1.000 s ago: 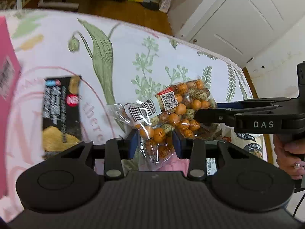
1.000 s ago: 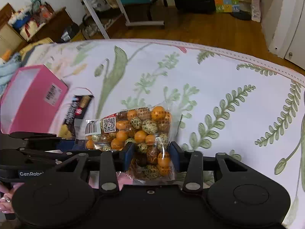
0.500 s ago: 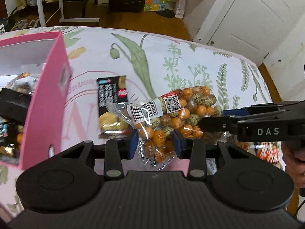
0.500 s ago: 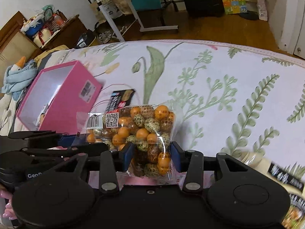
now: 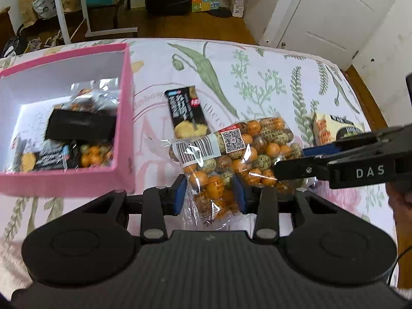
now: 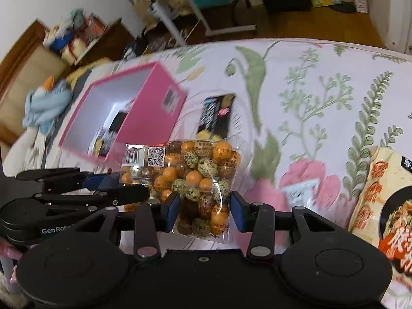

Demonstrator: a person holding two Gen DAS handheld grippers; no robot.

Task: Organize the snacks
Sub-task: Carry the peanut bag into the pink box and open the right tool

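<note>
A clear bag of orange and speckled candy balls [image 5: 231, 159] [image 6: 193, 172] hangs above the flowered tablecloth, held at two ends. My left gripper [image 5: 209, 195] is shut on one end of it. My right gripper [image 6: 203, 211] is shut on the other end, and its arm reaches in from the right of the left wrist view. To the left stands an open pink box [image 5: 123, 103] [image 6: 154, 110] with several snack packs inside. A black snack bar [image 5: 185, 113] [image 6: 216, 116] lies on the cloth between the box and the bag.
A cream noodle pack [image 6: 386, 193] [image 5: 332, 126] lies on the cloth at the right. A small white sachet [image 6: 301, 193] rests on the pink flower print. Beyond the table's far edge are a wooden floor, a white door [image 5: 329, 18] and cluttered shelves.
Both grippers have carried the candy bag up and to the left, towards the pink box, which has come fully into view with its contents. The grips are unchanged.
</note>
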